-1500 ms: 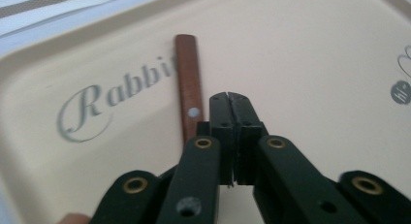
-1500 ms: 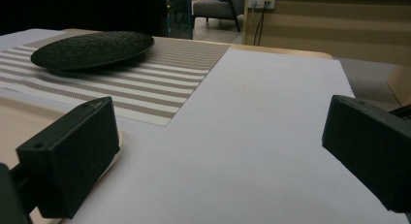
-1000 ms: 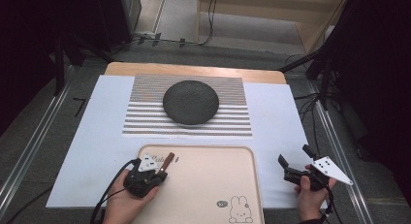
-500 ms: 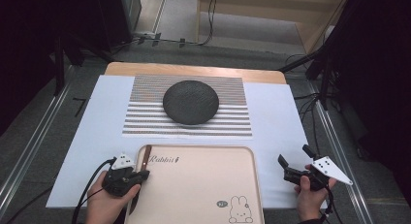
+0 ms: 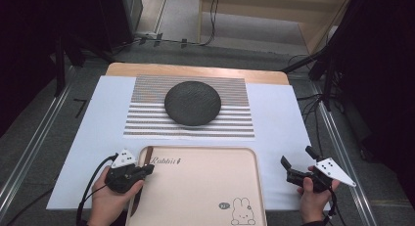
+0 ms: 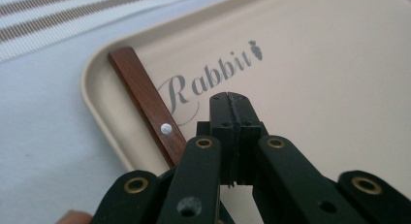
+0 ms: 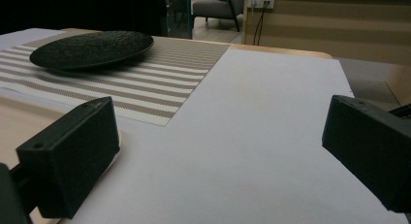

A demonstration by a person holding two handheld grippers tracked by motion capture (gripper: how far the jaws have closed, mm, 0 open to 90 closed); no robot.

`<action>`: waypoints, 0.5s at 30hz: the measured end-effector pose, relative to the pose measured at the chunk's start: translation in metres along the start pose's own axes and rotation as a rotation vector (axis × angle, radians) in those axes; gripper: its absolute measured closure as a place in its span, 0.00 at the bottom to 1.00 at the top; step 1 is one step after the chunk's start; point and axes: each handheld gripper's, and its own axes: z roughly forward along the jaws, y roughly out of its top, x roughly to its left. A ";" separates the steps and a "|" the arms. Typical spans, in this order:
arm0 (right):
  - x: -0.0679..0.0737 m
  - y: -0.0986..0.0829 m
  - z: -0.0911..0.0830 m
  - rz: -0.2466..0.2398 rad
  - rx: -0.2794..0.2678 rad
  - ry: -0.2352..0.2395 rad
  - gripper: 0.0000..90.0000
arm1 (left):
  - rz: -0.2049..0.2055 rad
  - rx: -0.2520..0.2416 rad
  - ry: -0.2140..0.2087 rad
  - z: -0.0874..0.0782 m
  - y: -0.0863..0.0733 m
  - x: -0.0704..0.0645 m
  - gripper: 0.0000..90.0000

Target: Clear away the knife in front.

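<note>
My left gripper (image 5: pixel 147 169) sits at the near left corner of the beige plastic tray (image 5: pixel 205 187) printed with "Rabbit" and a small rabbit drawing, and its two black jaws are pressed flat together with nothing between them, tips hanging just over the tray's floor. Just beside those tips lies a brown wooden handle (image 6: pixel 145 100) with a silver rivet, running along the tray's left rim; in the left gripper view its near end disappears under my linkage, so I cannot tell what kind of utensil it is. From the high view it is a thin dark strip (image 5: pixel 142 182) partly covered by my hand. My right gripper (image 5: pixel 293 163) hovers off the tray's right side over the white table covering (image 7: pixel 261 136), jaws spread wide and empty — each pad is cut off at the frame edge in the right gripper view. Farther back, a round dark textured plate (image 5: pixel 192 102) rests on the brown-and-white striped placemat (image 5: pixel 147 123), well apart from both grippers.
</note>
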 end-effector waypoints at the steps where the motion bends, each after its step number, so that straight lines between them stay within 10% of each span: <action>1: 0.000 0.000 0.000 -0.003 0.001 0.000 0.00 | -0.002 -0.018 -0.004 -0.003 0.000 0.002 0.93; 7: 0.000 0.000 0.000 -0.003 0.002 0.000 0.00 | -0.013 -0.123 0.010 -0.017 -0.001 0.013 0.54; 15: 0.000 0.000 0.000 -0.006 0.003 -0.002 0.00 | -0.023 -0.242 0.020 -0.039 -0.004 0.029 0.27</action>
